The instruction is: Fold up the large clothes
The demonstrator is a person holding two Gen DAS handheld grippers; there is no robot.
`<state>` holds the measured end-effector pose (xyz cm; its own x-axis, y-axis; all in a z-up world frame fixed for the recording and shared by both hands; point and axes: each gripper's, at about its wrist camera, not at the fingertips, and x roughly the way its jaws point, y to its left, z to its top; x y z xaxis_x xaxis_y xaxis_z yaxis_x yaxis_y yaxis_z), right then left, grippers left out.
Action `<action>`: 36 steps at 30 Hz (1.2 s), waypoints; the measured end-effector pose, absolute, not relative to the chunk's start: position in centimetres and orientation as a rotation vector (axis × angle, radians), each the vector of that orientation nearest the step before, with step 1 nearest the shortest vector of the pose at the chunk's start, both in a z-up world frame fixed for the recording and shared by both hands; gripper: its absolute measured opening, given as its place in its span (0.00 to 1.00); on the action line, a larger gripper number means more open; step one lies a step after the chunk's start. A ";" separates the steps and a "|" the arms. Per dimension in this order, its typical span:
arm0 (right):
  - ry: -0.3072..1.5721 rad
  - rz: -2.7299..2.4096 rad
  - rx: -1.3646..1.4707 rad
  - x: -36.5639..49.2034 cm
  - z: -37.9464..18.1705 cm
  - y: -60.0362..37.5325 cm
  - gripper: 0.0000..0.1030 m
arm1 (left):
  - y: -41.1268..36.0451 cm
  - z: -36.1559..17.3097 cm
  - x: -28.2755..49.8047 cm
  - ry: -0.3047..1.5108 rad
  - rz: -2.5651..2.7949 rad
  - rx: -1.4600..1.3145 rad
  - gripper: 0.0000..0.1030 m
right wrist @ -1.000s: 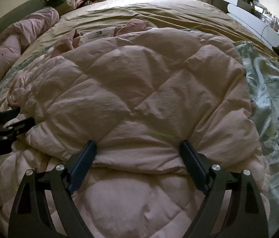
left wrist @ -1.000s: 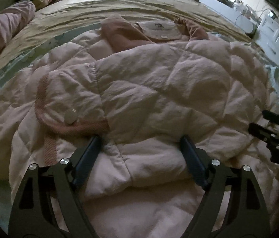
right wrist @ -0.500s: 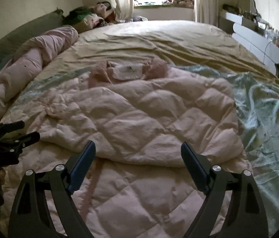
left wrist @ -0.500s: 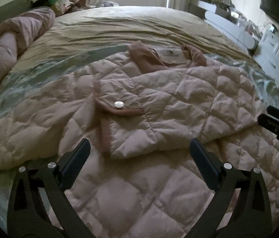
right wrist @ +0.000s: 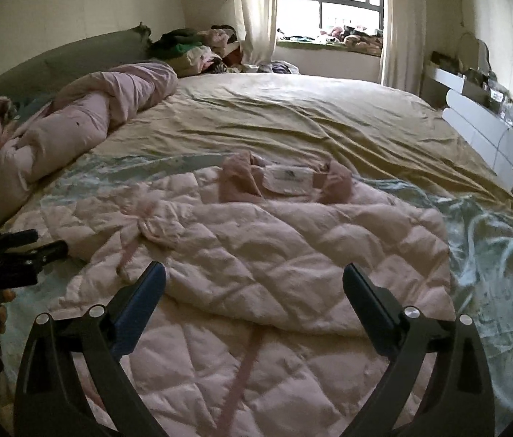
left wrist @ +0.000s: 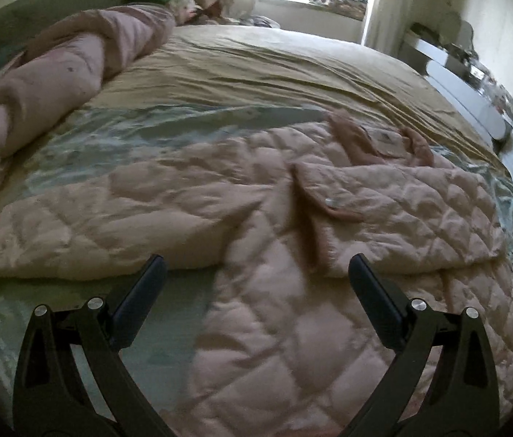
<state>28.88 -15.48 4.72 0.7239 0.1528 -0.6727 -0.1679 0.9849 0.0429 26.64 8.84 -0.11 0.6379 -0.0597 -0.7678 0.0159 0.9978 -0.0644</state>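
A pale pink quilted jacket (left wrist: 274, 327) lies flat on the bed, collar and white label (right wrist: 287, 178) at the far side. Its right part is folded over onto the body (right wrist: 311, 251); its left sleeve (left wrist: 110, 225) stretches out to the left. My left gripper (left wrist: 256, 273) is open and empty, held above the jacket's lower left. My right gripper (right wrist: 254, 280) is open and empty, above the folded part's near edge. The left gripper also shows at the left edge of the right wrist view (right wrist: 19, 251).
The bed has a tan sheet (right wrist: 292, 109) and a pale green patterned cover (right wrist: 493, 255). A rolled pink duvet (right wrist: 74, 123) lies along the left. Clothes are piled by the window (right wrist: 198, 51). White furniture (right wrist: 482, 127) stands at the right.
Both grippers have pulled back and up from the jacket, staying open. The left view has swung left, showing the outstretched sleeve.
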 end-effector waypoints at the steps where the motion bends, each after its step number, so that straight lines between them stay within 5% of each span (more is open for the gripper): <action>1: 0.737 0.180 -0.021 29.0 4.9 -15.2 0.94 | 9.5 0.0 26.5 0.872 -0.030 -0.050 0.91; 20: 0.674 0.329 -0.062 31.6 7.2 -3.8 0.94 | 20.8 -0.9 24.7 0.865 0.132 -0.148 0.91; 36: 0.767 0.453 -0.151 33.8 2.9 4.5 0.94 | 29.4 -4.7 24.7 0.892 0.254 -0.292 0.91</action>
